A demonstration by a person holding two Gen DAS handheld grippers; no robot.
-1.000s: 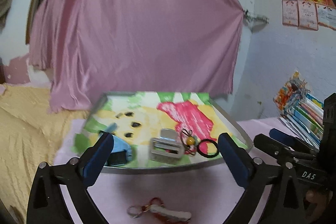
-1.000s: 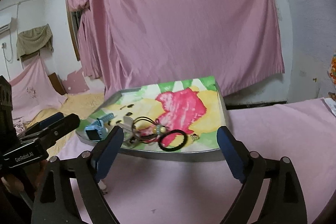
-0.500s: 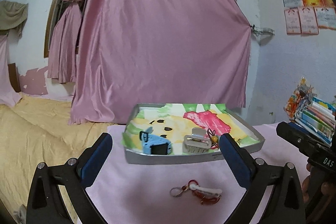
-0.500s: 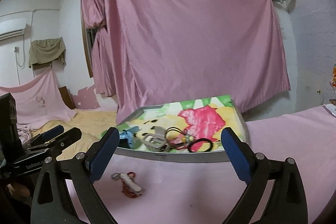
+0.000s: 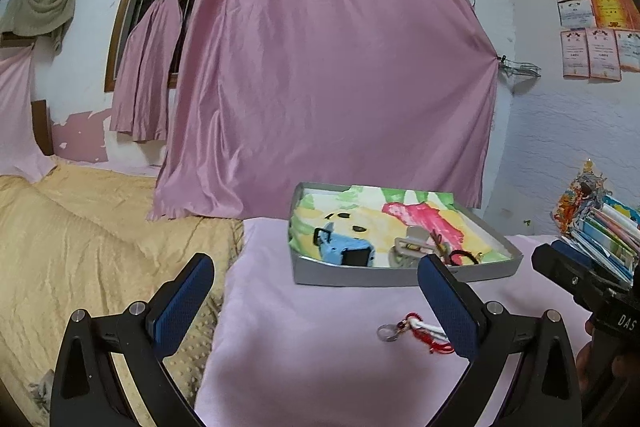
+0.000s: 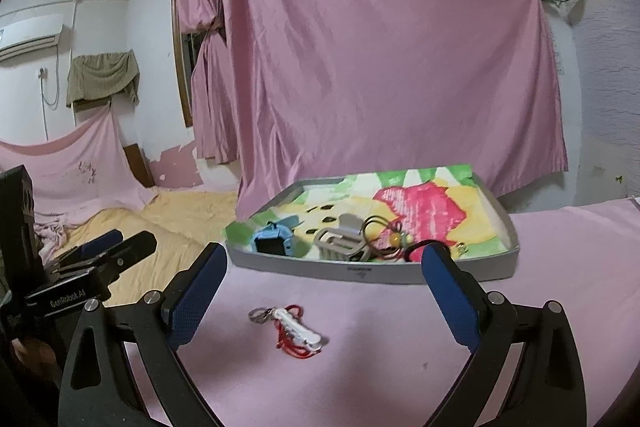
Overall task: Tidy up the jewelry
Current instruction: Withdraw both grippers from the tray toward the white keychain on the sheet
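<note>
Risk: both grippers, left gripper and right gripper, gape empty; cord on keychain may snag, slipping short of tray.

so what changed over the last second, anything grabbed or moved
Both hand-held grippers pulled back from the tray: left hand-held gripper and right hand-held gripper stay open and empty. Nothing was grabbed. The red-string keychain still lies on the pink cloth, and the tray contents are unmoved.
</note>
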